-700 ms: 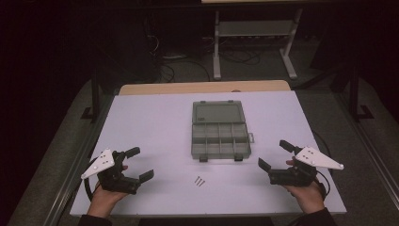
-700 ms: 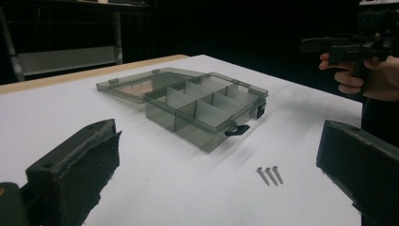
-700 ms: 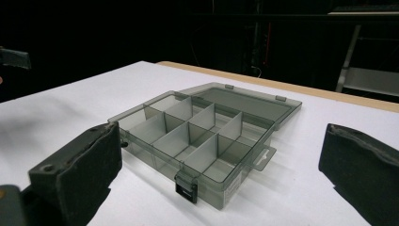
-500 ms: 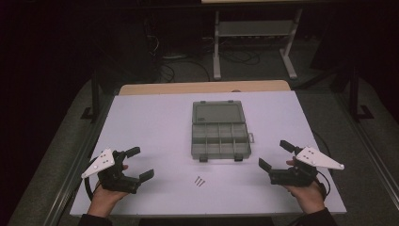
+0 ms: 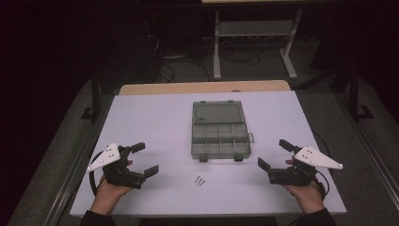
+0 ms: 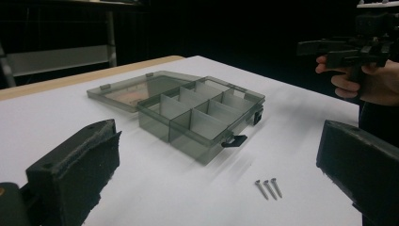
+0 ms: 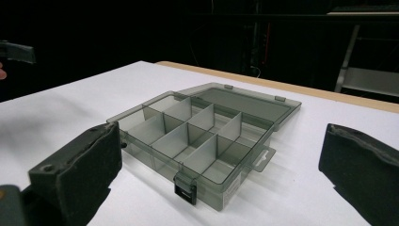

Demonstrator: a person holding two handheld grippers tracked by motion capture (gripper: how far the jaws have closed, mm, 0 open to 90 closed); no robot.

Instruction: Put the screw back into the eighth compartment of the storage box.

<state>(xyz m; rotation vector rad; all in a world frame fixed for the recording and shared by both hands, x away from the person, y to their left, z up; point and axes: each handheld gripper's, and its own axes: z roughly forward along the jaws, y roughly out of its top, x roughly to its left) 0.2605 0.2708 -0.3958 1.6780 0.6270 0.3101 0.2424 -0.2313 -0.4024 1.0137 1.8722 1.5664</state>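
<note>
A smoky clear compartment box (image 5: 219, 139) lies open at the middle of the white table (image 5: 155, 117), its lid (image 5: 217, 113) folded flat behind it; the compartments look bare. Three small screws (image 5: 200, 181) lie side by side just in front of it. My left gripper (image 5: 145, 159) is held near the front left, open with nothing between its jaws. My right gripper (image 5: 274, 154) is held at the front right, also open and bare. In the left gripper view the box (image 6: 202, 115) and screws (image 6: 268, 188) lie ahead; in the right gripper view the box (image 7: 197, 136) sits between the jaws' lines.
A wooden strip (image 5: 202, 87) edges the table's far side. Beyond it stand a metal rack (image 5: 254, 33) and cables on the dark floor. A metal rail (image 5: 75, 165) runs along the table's left side.
</note>
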